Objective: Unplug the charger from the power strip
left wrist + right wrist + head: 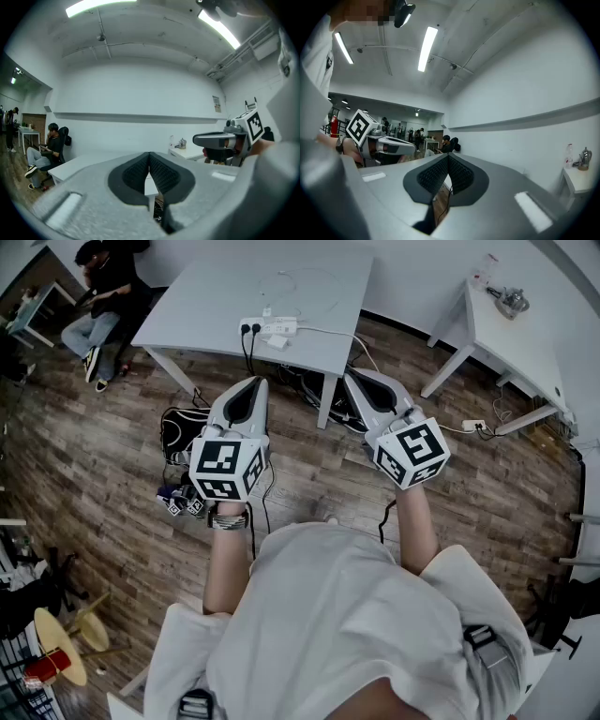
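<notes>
A white power strip (267, 327) lies at the near edge of a white table (216, 296), with black plugs (249, 331) at its left end and a white charger (279, 325) plugged in. A thin white cable (302, 282) loops behind it. My left gripper (251, 383) and right gripper (355, 378) hang level over the floor, short of the table and apart from the strip. Both are shut with nothing between the pads, as the left gripper view (149, 154) and right gripper view (448, 157) show. Each gripper view also catches the other gripper (197, 139) (411, 148).
A second white table (511, 334) at the right carries a bottle and a kettle. A floor power strip (473, 426), tangled cables under the main table (314, 390) and a black bag (183, 432) lie on the wooden floor. A person sits at far left (103, 296).
</notes>
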Demonstrator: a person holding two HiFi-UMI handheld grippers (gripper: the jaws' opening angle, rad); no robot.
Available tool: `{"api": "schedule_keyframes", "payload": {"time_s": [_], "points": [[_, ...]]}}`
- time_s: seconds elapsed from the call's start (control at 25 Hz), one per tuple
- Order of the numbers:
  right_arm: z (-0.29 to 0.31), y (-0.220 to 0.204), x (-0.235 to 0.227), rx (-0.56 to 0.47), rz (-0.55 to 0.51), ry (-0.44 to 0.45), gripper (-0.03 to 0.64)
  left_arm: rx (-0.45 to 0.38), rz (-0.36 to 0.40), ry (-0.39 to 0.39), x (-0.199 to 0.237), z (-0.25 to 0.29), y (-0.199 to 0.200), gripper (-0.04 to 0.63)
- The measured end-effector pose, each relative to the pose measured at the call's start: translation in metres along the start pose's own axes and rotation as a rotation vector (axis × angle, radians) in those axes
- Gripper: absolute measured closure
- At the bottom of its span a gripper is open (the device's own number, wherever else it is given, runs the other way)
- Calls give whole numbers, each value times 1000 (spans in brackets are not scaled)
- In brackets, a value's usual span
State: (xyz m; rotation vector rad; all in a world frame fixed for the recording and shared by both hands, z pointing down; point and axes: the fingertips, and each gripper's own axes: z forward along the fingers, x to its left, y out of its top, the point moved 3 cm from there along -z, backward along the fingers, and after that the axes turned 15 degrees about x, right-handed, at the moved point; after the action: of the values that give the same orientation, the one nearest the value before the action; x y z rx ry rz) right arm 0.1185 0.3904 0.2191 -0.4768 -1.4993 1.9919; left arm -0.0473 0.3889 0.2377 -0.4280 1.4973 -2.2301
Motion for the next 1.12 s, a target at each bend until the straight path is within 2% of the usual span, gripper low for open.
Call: {"api": "schedule_keyframes", "payload": {"time_s": [0.24,0.72,1.12], "points": [[-10,2,-7,-59,55,3,617,2,-1,7,-6,0,-1,598],[-35,-15,-28,-60,80,54,615,-36,-36,11,-46,1,-8,598],[-53,-44,-50,-37,102,102,615,34,-54,45,-83,18,-28,598]]}}
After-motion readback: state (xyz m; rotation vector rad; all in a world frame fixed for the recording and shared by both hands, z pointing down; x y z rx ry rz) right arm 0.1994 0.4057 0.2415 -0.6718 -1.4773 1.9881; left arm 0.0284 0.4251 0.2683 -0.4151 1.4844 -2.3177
